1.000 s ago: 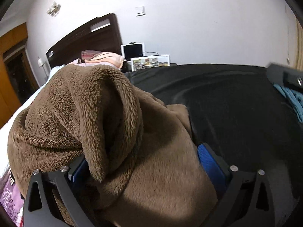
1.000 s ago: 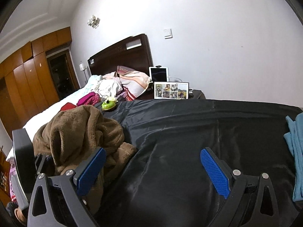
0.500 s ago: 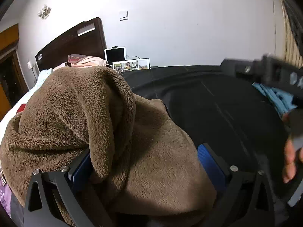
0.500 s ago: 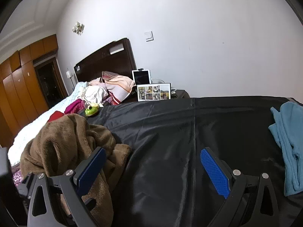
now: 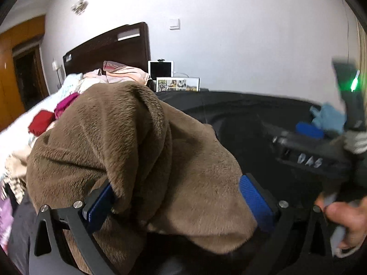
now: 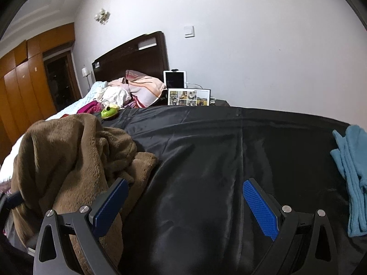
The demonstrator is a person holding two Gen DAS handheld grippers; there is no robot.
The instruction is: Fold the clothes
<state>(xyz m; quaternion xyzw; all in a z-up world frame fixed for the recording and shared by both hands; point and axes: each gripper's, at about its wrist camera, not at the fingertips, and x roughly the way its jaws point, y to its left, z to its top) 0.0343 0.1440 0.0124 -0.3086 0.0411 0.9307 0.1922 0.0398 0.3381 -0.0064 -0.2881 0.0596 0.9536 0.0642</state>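
Both sets of jaws stand spread: left gripper (image 5: 176,202) buried under the brown fleece (image 5: 128,151) heaped on the black sheet (image 6: 218,160), right gripper (image 6: 183,206) empty. Thick, floppy; probably best pinched at a hem.

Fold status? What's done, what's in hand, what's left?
Done: maybe the blue garment, lying flattish at the black sheet's right edge. In hand: the brown fleece, bunched and unfolded, draped between the open fingers of the left hand-held gripper. The right hand-held gripper is open and empty. Left: folding the fleece.
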